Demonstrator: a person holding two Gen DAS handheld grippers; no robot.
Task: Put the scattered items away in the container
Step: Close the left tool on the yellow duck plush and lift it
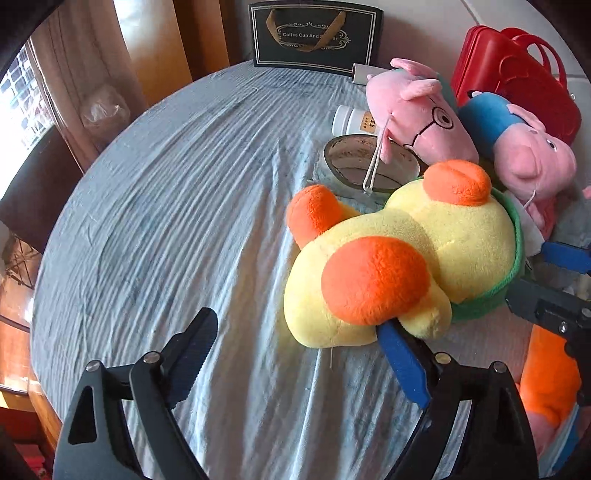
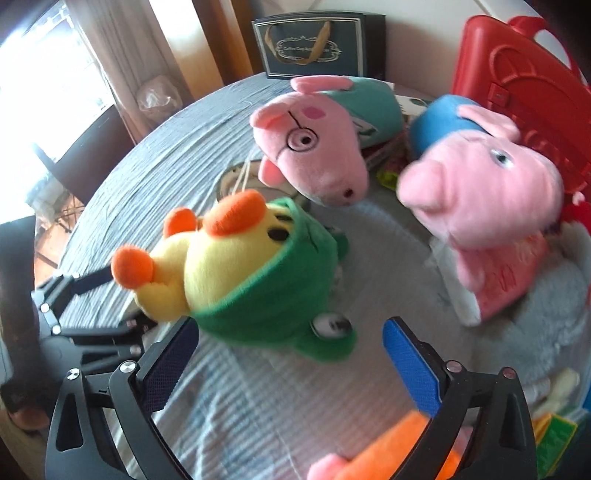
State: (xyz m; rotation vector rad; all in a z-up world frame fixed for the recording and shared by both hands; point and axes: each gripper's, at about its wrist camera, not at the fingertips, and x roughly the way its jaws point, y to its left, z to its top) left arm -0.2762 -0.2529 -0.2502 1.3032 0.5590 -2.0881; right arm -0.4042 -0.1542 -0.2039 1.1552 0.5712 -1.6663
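The round counter (image 1: 166, 221) is covered in a wrinkled grey-blue cloth and carries everything here. At its far right edge a red plastic case (image 1: 517, 85) with a handle stands upright; whether it is the container I cannot tell. A dark gift bag (image 1: 314, 35) with gold ribbon handles stands at the far edge.

The largest toy is the yellow plush duck (image 1: 406, 251) with orange feet and a green frog hood, lying on its side on the cloth near the middle right. Behind it lie two pink plush pigs: one with glasses (image 2: 314, 158) and a teal body, and one with a blue body (image 2: 480, 177) leaning against the red case. Between the duck and the glasses pig a round metal tin (image 1: 369, 166) sits on the cloth, and a white bottle (image 1: 351, 120) lies just beyond it.

The left gripper (image 1: 301, 341) is spread wide with no grip on anything; its blue-padded finger touches the underside of the duck's body, while the other finger stands clear over bare cloth. The right gripper (image 2: 291, 354) is also spread wide and holds nothing, its fingers flanking the duck's green hood without pressing on it
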